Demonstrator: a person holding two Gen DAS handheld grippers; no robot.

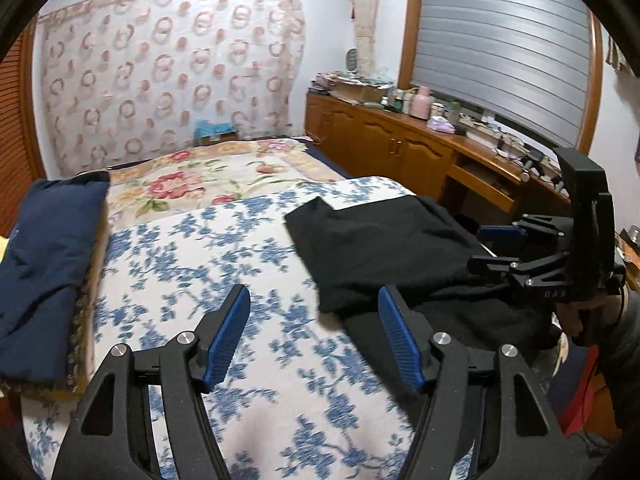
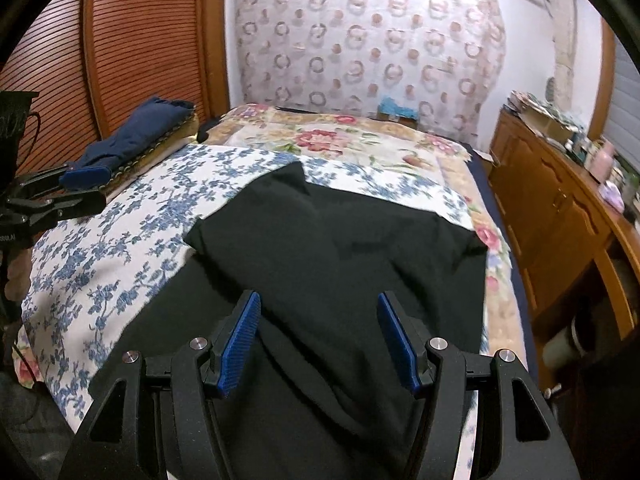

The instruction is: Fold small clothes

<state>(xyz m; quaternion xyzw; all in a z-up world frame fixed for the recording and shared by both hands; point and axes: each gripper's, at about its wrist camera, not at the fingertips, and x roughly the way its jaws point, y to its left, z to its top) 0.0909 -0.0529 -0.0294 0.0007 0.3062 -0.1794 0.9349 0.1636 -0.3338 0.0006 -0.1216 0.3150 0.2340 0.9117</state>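
Note:
A black garment (image 2: 340, 248) lies partly folded on the blue-and-white floral bed cover (image 2: 120, 240), one flap laid over the rest. My right gripper (image 2: 318, 300) hovers over its near part, open, with nothing pinched between the blue pads. In the left wrist view the same black garment (image 1: 380, 240) sits to the right. My left gripper (image 1: 314, 294) is open above the floral cover (image 1: 240, 280), its right finger at the garment's edge, nothing between the pads. The right gripper (image 1: 500, 236) shows at the right edge; the left gripper (image 2: 82, 178) shows at the left edge of the right wrist view.
A folded navy cloth (image 1: 44, 256) lies on a cushion at the bed's left side. A flowered blanket (image 1: 208, 180) covers the far half. A wooden cabinet (image 1: 400, 144) crowded with several small items runs along the right wall under a shuttered window. A slatted wooden door (image 2: 140, 40) stands left.

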